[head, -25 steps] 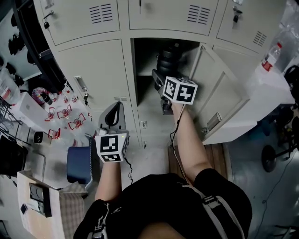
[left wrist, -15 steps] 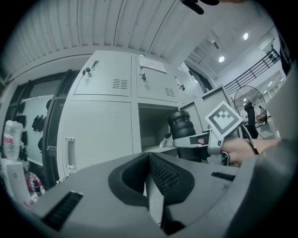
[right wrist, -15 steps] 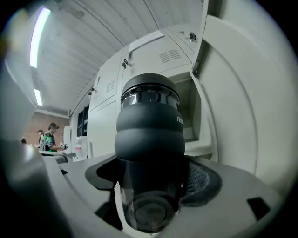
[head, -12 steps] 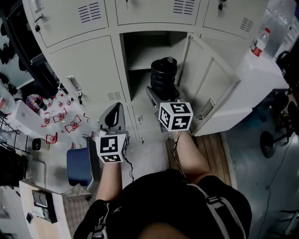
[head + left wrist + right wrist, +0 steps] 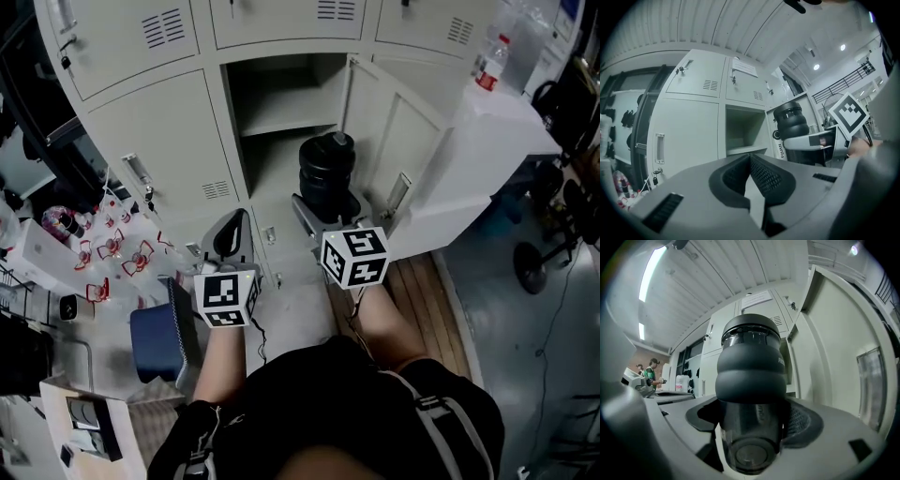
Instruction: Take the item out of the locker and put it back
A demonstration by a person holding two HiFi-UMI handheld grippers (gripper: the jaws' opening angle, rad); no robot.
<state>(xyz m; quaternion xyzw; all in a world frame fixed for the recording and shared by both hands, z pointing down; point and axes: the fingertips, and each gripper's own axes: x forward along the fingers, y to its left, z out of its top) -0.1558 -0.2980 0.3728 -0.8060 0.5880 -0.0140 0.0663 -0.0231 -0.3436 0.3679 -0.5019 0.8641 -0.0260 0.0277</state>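
Bottle (image 5: pixel 327 173), dark with a ribbed sleeve, is standing upright in the right claw (image 5: pixel 328 208), whose jaws are pinching its clear lower body from both sides. It is sitting outside the locker (image 5: pixel 281 117), whose open compartment is gaping just beyond the claw, with the door (image 5: pixel 398 141) swinging wide to the claw's right. The taking-out half is looking done, while the putting-back is waiting. The left claw (image 5: pixel 232 230), pressed together on nothing, is idling off to the left.

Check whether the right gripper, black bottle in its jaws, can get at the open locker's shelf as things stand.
Probably yes. The door stands swung wide to the right, nothing shows on the shelf, and the left gripper hangs lower left, off the path of the right gripper and bottle.
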